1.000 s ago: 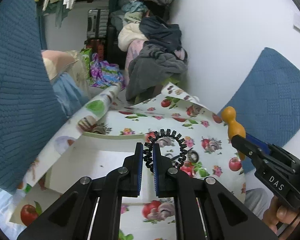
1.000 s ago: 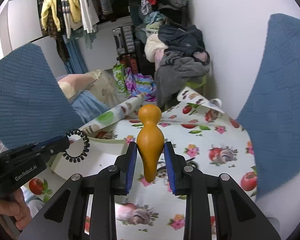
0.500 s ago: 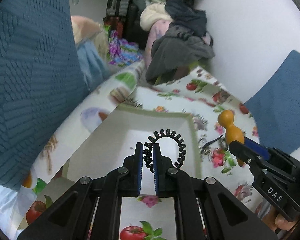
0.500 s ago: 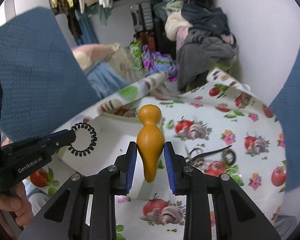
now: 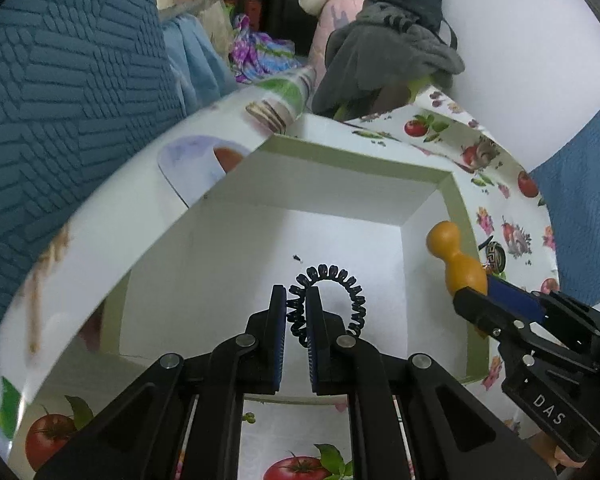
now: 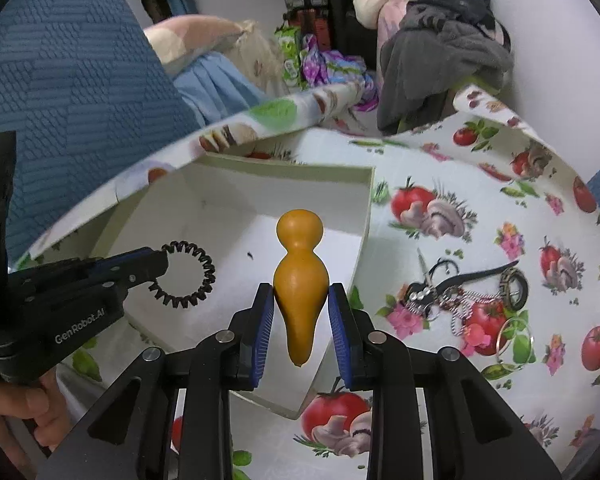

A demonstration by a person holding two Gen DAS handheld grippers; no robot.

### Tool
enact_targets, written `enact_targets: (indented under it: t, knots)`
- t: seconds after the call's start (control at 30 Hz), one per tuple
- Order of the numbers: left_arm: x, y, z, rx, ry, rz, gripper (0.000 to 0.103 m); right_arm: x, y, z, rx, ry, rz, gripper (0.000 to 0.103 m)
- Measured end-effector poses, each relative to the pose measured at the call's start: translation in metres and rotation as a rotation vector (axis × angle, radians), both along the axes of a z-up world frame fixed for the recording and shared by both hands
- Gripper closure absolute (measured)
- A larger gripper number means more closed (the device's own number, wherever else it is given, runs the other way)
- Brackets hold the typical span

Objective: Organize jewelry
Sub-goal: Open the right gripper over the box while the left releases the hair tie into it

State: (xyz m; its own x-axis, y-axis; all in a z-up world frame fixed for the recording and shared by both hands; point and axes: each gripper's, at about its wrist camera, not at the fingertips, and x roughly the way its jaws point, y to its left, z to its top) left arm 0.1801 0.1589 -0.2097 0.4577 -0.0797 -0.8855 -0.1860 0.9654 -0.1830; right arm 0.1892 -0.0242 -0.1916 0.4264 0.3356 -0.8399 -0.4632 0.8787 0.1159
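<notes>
White cardboard box lay empty beneath us. Our left hand-held gripper pinched the black spiral hair tie, our right hand-held gripper clasped the mustard gourd-shaped ornament; a jewelry heap waited on the tabletop.

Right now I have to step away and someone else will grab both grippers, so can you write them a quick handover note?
Left gripper: shut on the black coil hair tie, held above the open white box.
Right gripper: shut on the yellow gourd-shaped piece, over the box's near right corner.
Box: only a small dark speck shows on its floor; nothing placed yet.
Left to do: release both pieces into the box, then collect the jewelry pile of chains, rings and a dark strap lying on the fruit-print tablecloth to the box's right.
</notes>
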Motion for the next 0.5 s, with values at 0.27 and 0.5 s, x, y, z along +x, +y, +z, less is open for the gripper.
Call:
enact_targets:
  t: [0.27, 0.5]
  knots:
    - [-0.006, 0.001, 0.01, -0.033, 0.005, 0.013, 0.093, -0.002, -0.002, 0.001, 0.034, 0.028, 0.015, 0.067]
    - [-0.02, -0.013, 0.052, -0.022, -0.057, 0.013, 0.093, -0.015, -0.017, 0.041, 0.095, -0.037, 0.02, 0.067]
